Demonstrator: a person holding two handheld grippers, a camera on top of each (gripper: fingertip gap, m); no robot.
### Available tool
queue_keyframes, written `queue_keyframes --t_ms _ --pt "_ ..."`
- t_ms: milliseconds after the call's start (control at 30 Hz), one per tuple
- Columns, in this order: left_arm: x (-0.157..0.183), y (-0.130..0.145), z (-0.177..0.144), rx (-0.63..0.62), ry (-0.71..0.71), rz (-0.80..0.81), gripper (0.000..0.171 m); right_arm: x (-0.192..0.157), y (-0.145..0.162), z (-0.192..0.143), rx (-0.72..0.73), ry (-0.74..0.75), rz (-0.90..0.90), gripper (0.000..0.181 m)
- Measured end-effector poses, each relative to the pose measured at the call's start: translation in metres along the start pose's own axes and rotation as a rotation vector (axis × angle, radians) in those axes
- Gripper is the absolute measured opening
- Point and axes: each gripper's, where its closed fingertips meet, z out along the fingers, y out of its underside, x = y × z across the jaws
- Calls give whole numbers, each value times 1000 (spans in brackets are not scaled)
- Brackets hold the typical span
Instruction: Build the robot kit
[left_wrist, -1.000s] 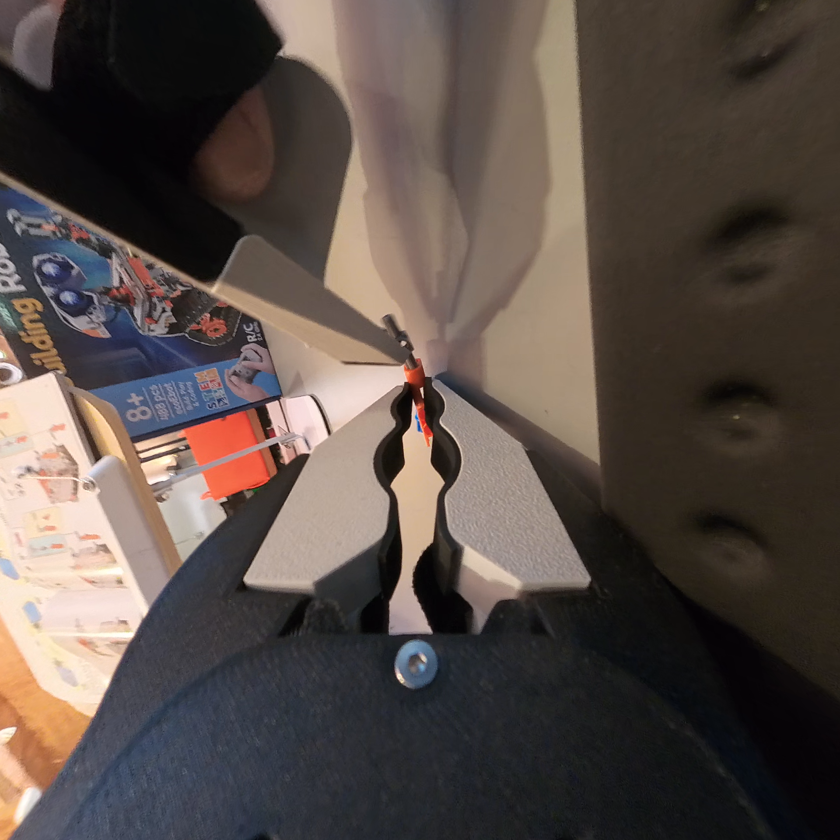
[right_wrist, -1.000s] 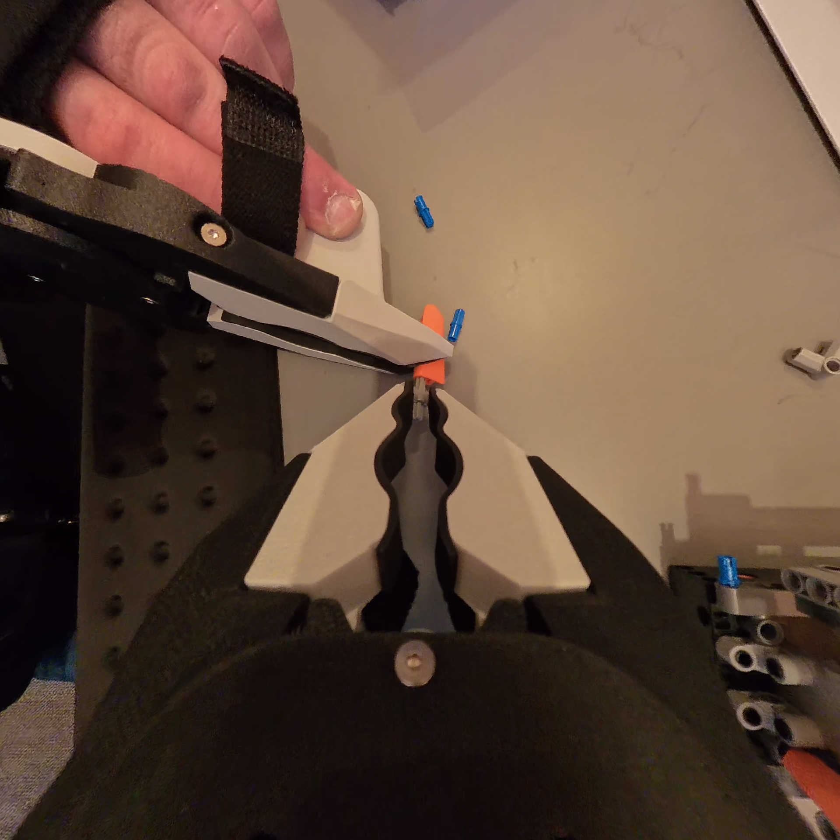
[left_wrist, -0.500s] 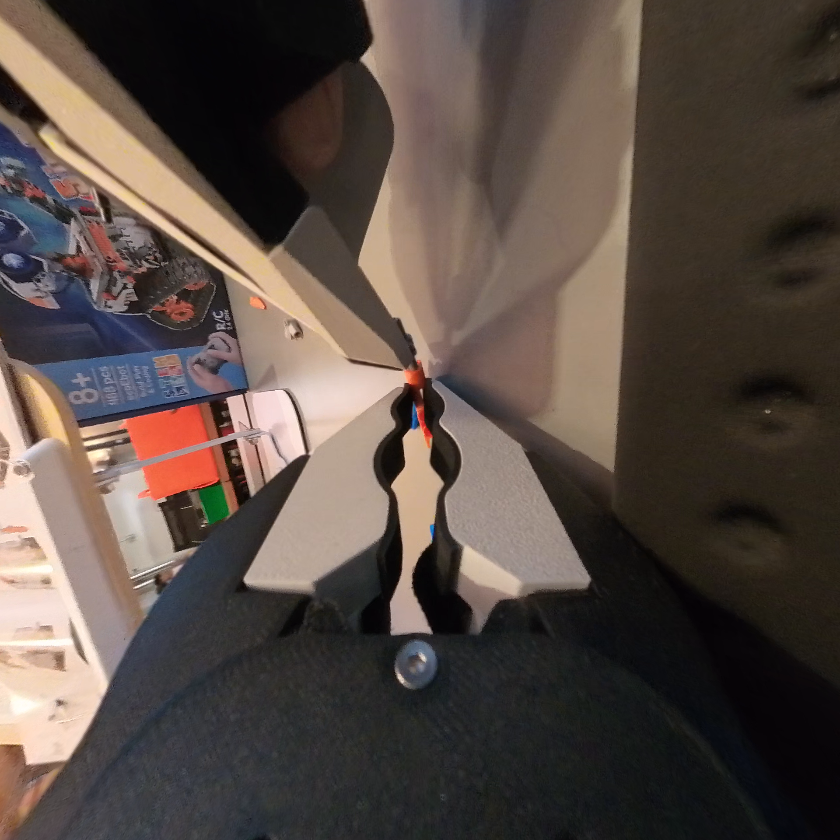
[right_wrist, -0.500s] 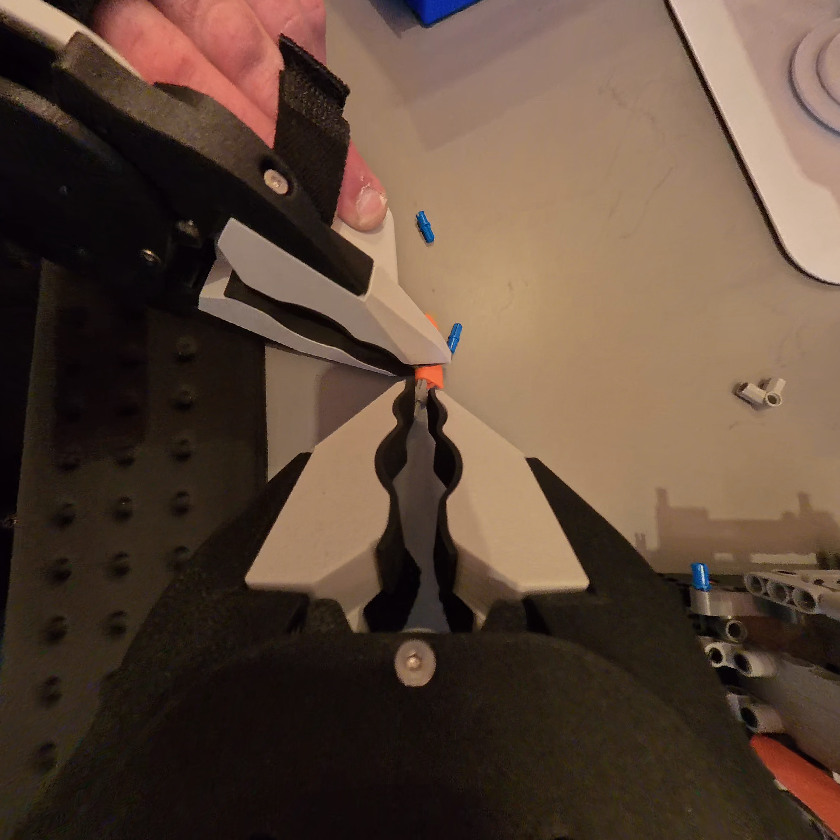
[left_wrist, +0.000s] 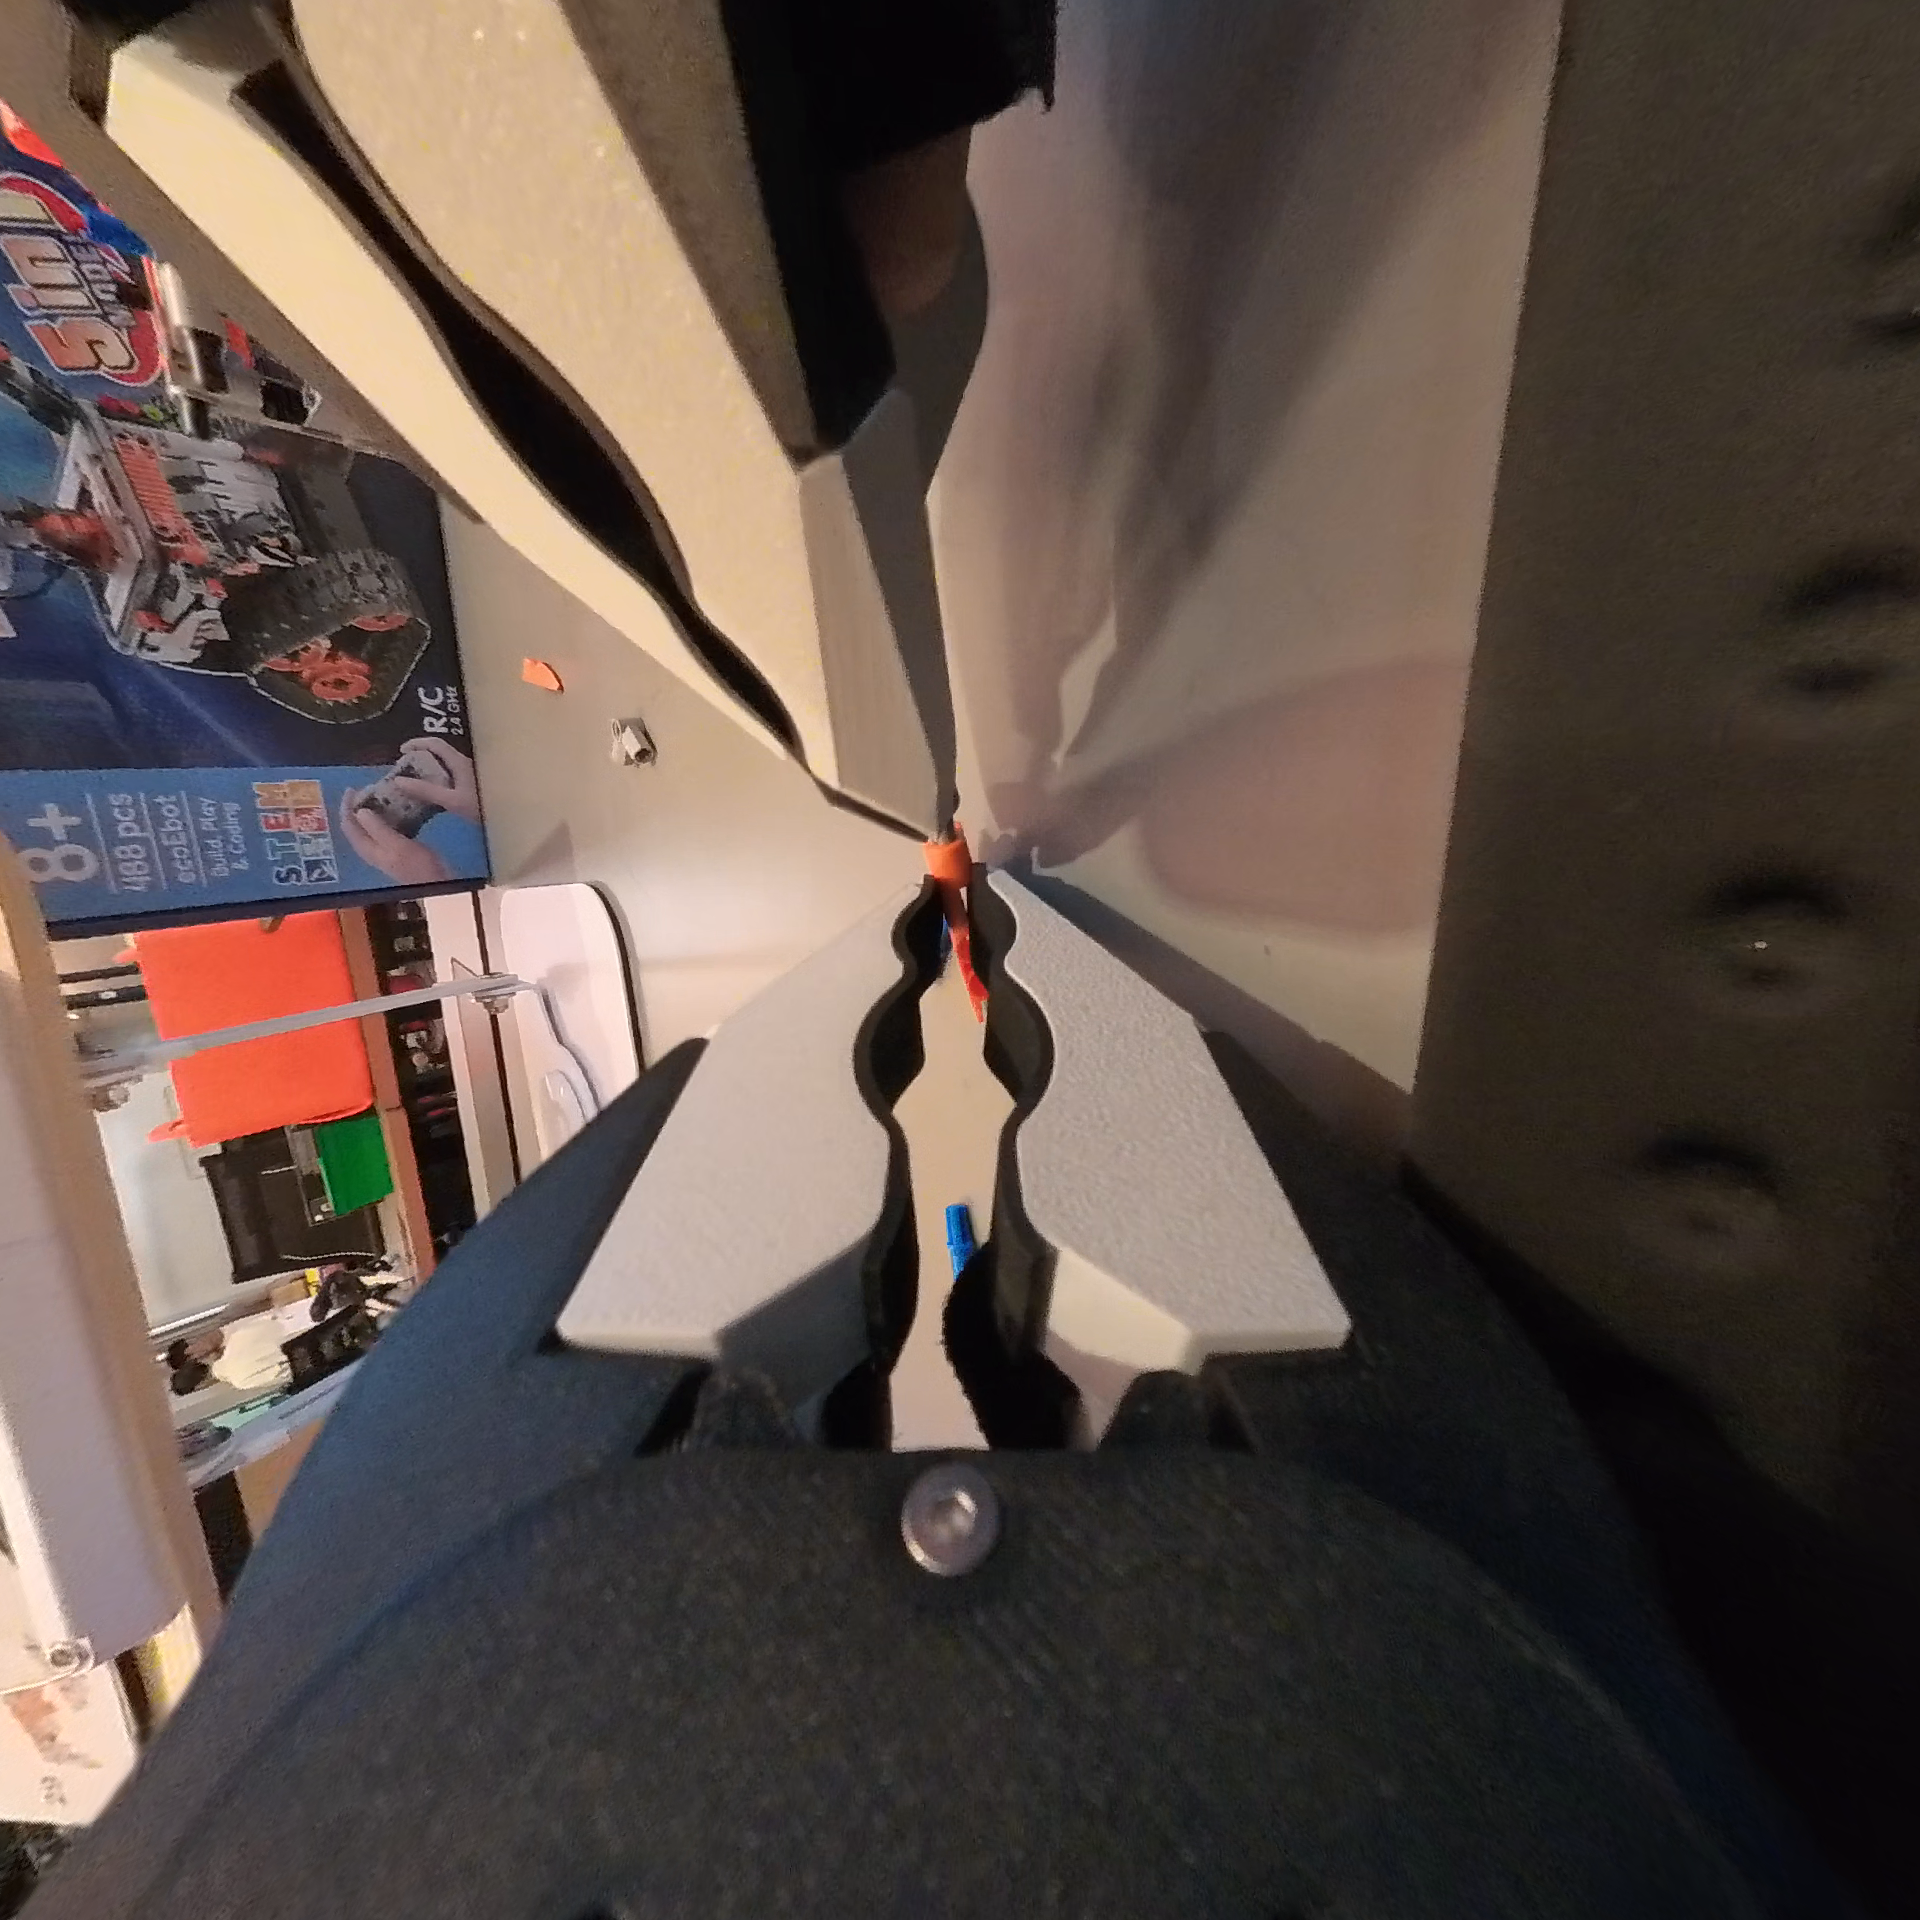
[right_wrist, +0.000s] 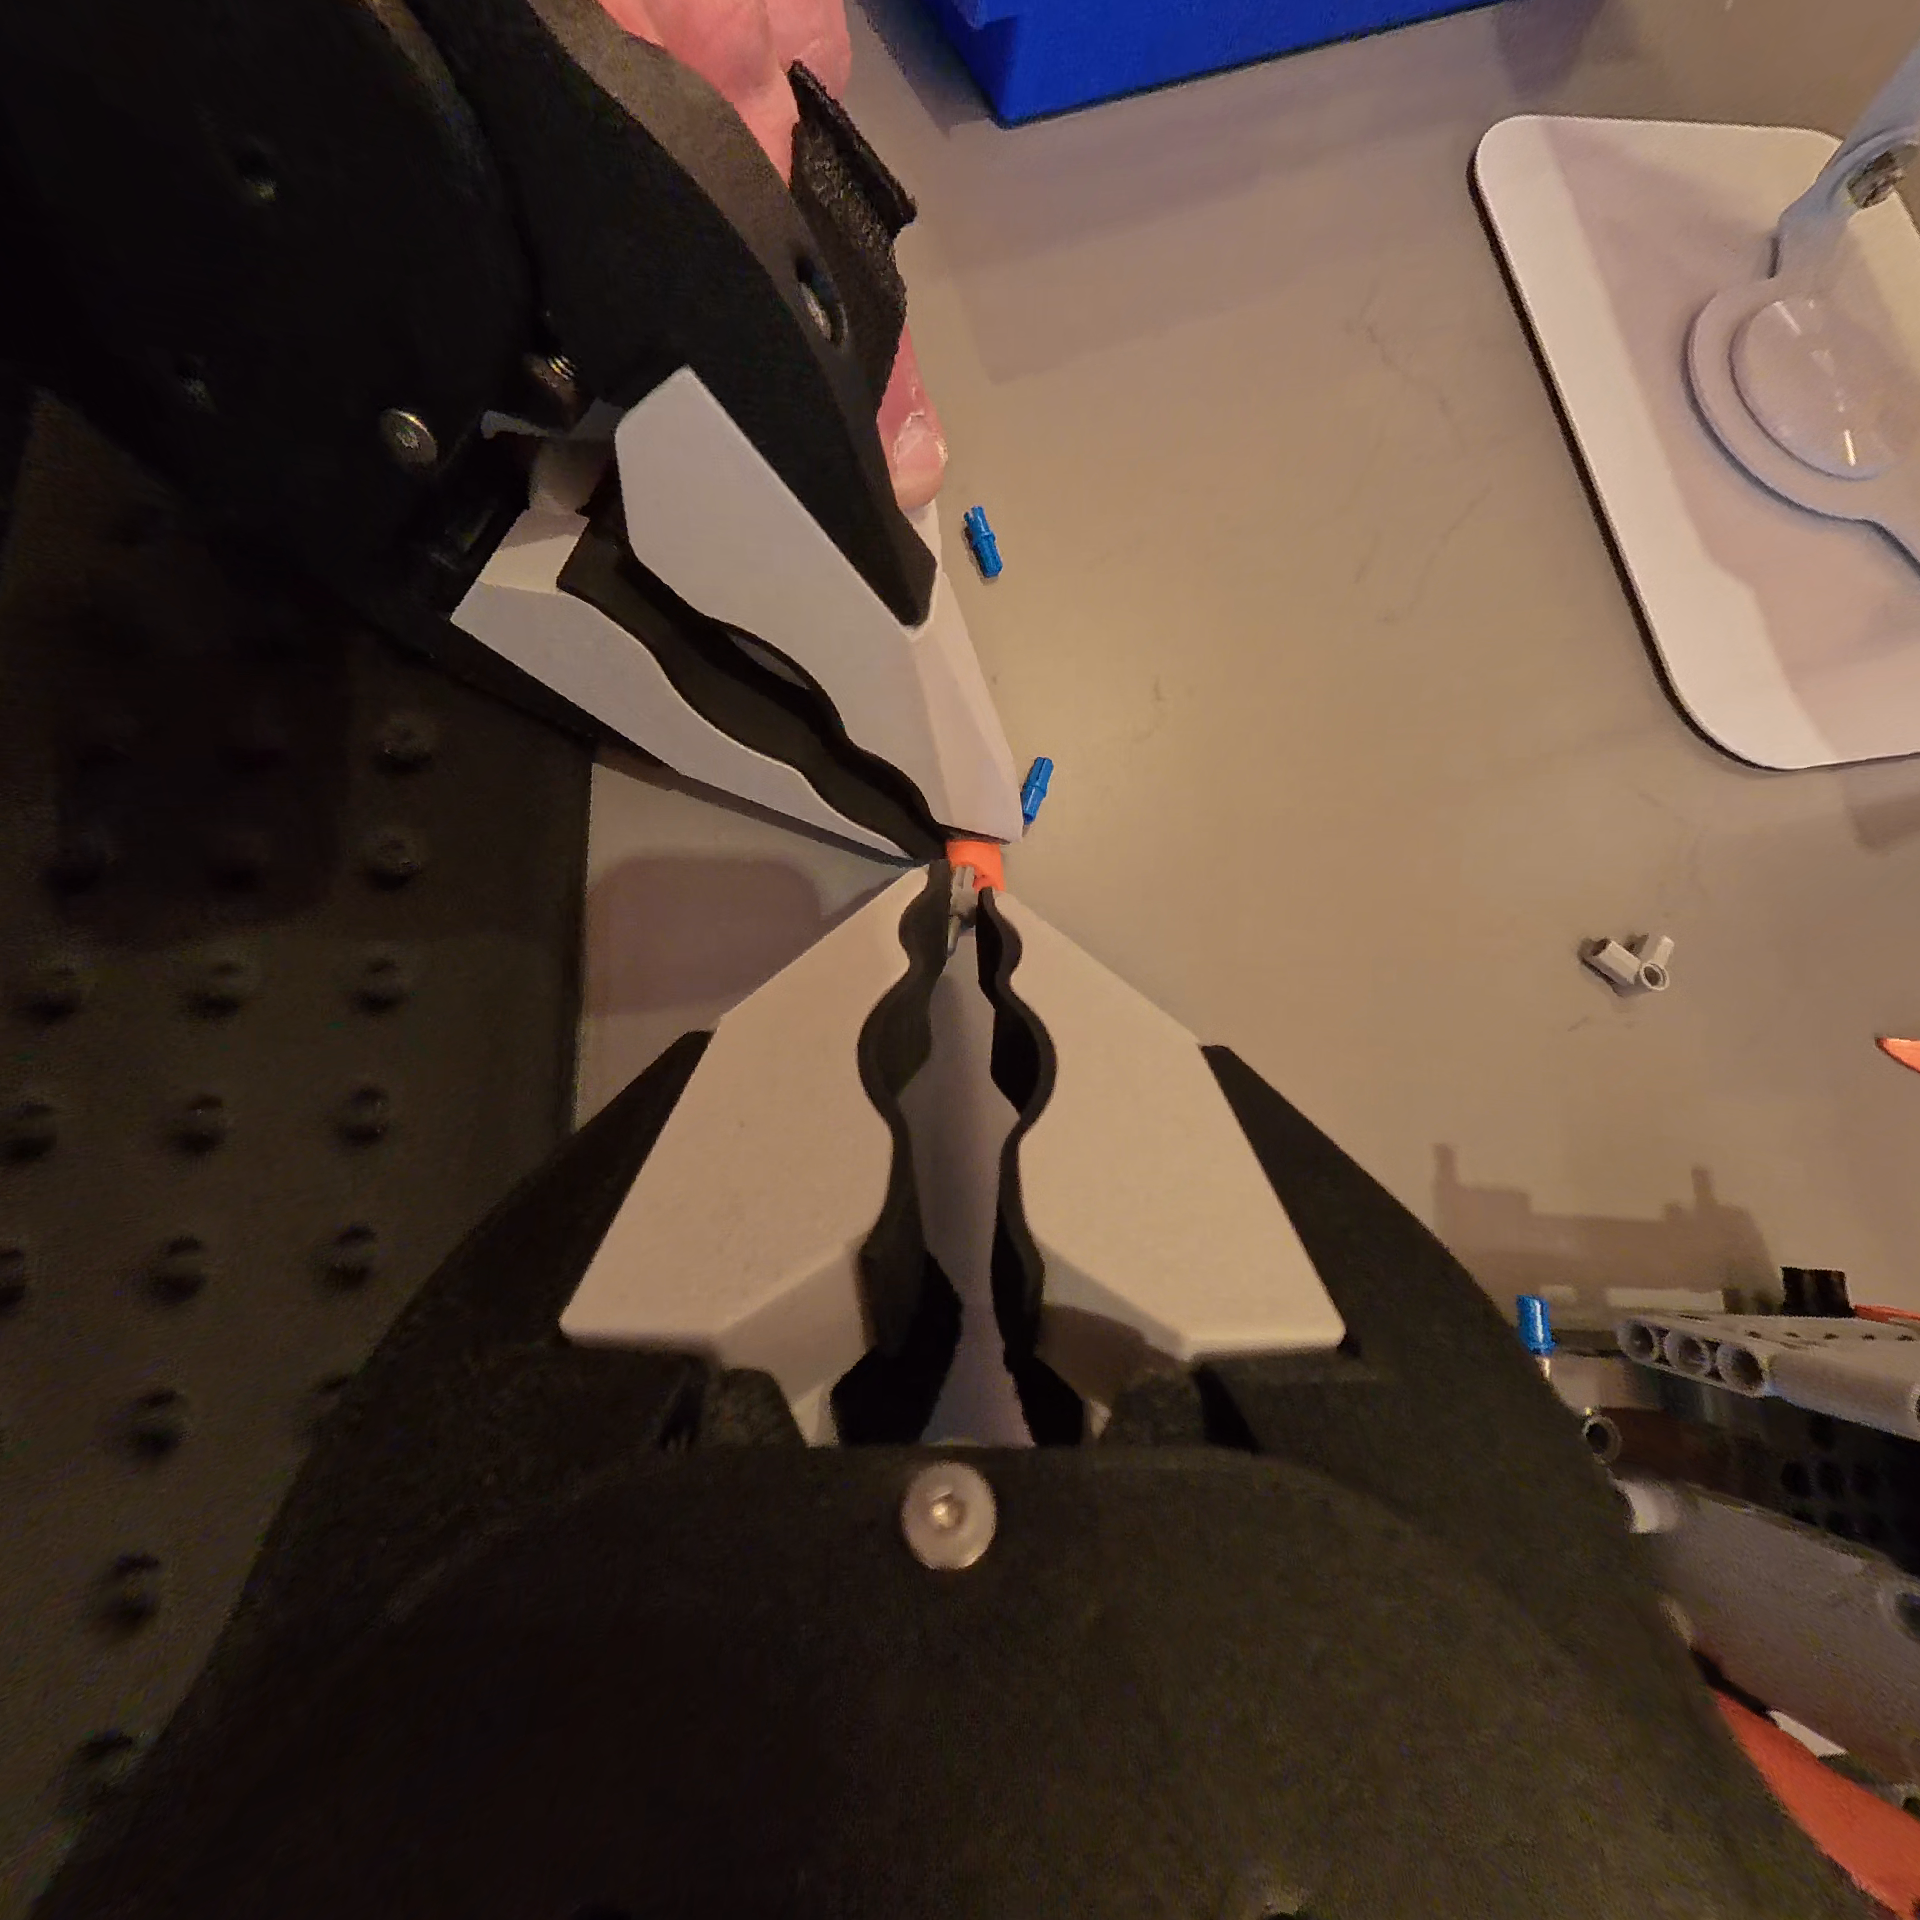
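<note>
We hold the left gripper (left_wrist: 951, 902) pinched on an orange piece (left_wrist: 948, 860), and the right gripper (right_wrist: 966, 902) pinched on a grey pin (right_wrist: 962, 902) whose tip sits in that piece, above the table (right_wrist: 1247, 727).

On the grey desk (right_wrist: 1299, 675) two small blue pins (right_wrist: 982, 540) lie apart, one farther off, the other (right_wrist: 1036, 787) nearer. A grey connector (right_wrist: 1626, 961) lies to their right. A white tray (right_wrist: 1600, 499) sits toward the far right corner and a blue box (right_wrist: 1143, 52) at the far edge. A black studded board (right_wrist: 260, 1039) covers the left side. A part-built grey model (right_wrist: 1714, 1371) stands near right, and a printed toy box (left_wrist: 239, 675) lies beyond.
</note>
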Motion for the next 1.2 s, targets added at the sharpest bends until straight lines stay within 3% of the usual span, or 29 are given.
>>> queue_keyframes --t_ms 467,500,533,567,600,667,767,933,1067,1200 --pt "1 -1 3 -6 -24 102 1 2 -4 -3 1 -178 152 1" --pt "7 -12 0 61 13 90 3 3 -4 2 0 -171 154 0" --pt "31 -49 -17 248 146 55 2 -7 -2 14 -38 -196 138 0" --pt "36 -67 -26 270 135 77 2 -21 -8 23 -40 -236 101 0" --pt "31 -66 -21 246 66 140 3 -21 -9 26 -63 -204 72 0" --pt "15 -30 -9 142 74 37 3 -2 -11 11 9 -175 176 0" --pt "8 -11 -3 114 86 -17 3 3 -9 3 56 -196 243 0" --pt "13 -22 -9 175 129 -22 3 8 -14 -14 136 -213 310 0" --pt "13 -28 -13 219 157 -64 3 18 -32 -66 310 -147 332 0" --pt "13 -30 -11 222 173 -87 3 35 -10 -123 371 4 382 3"
